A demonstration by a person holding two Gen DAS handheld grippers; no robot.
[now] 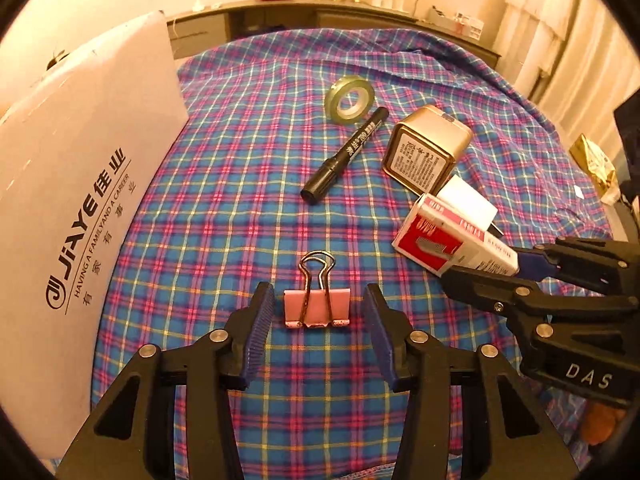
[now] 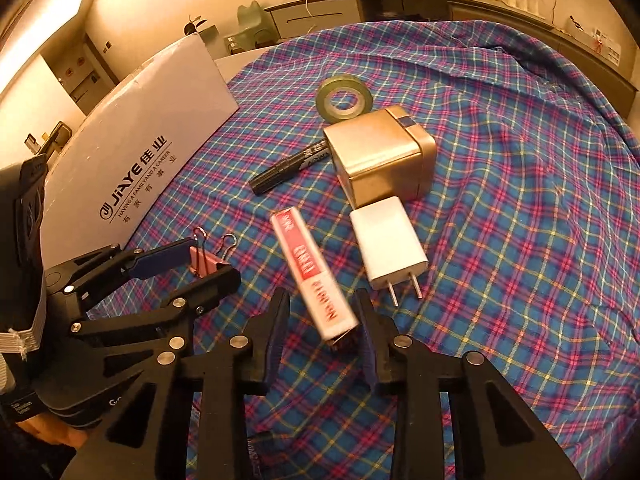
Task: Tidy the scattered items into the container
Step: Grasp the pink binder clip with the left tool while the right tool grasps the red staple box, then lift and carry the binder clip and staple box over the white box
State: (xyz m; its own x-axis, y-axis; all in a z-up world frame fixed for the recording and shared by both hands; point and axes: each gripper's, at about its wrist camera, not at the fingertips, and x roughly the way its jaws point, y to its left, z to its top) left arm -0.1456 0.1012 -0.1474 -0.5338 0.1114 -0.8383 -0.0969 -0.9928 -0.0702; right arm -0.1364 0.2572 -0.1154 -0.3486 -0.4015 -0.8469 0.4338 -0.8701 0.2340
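- Left gripper (image 1: 318, 320) nearest, fingers wide apart w/ pink clip (image 1: 317, 306) between them, pads not touching it. Looks lined up for a grab; the clip lies flat on the plaid cloth (image 1: 224, 216), wire handles pointing away.
- Right gripper (image 2: 322, 324) straddles the near end of the red/white box (image 2: 314, 276). Box is tilted and blurred; right pad seems against it, left pad shows a gap. In the left view the box end sits between the pads and looks lifted, so prob. a partial pinch; can't tell if the grip is firm.
- White charger (image 2: 386, 240) just beside the box, prongs toward the camera, lying flat.
- Gold tin (image 2: 380, 156) next, touching or nearly touching the charger's far end; lies on its side, label face visible from the left.
- Black marker (image 1: 346, 154) beside the tin, part hidden behind it from the right.
- Tape roll (image 1: 350, 98) farthest, flat on the cloth.
- White carton (image 1: 80, 168) along the left edge, printed side facing in. Likely the container; its opening isn't visible. All items still outside it, so the task is early.
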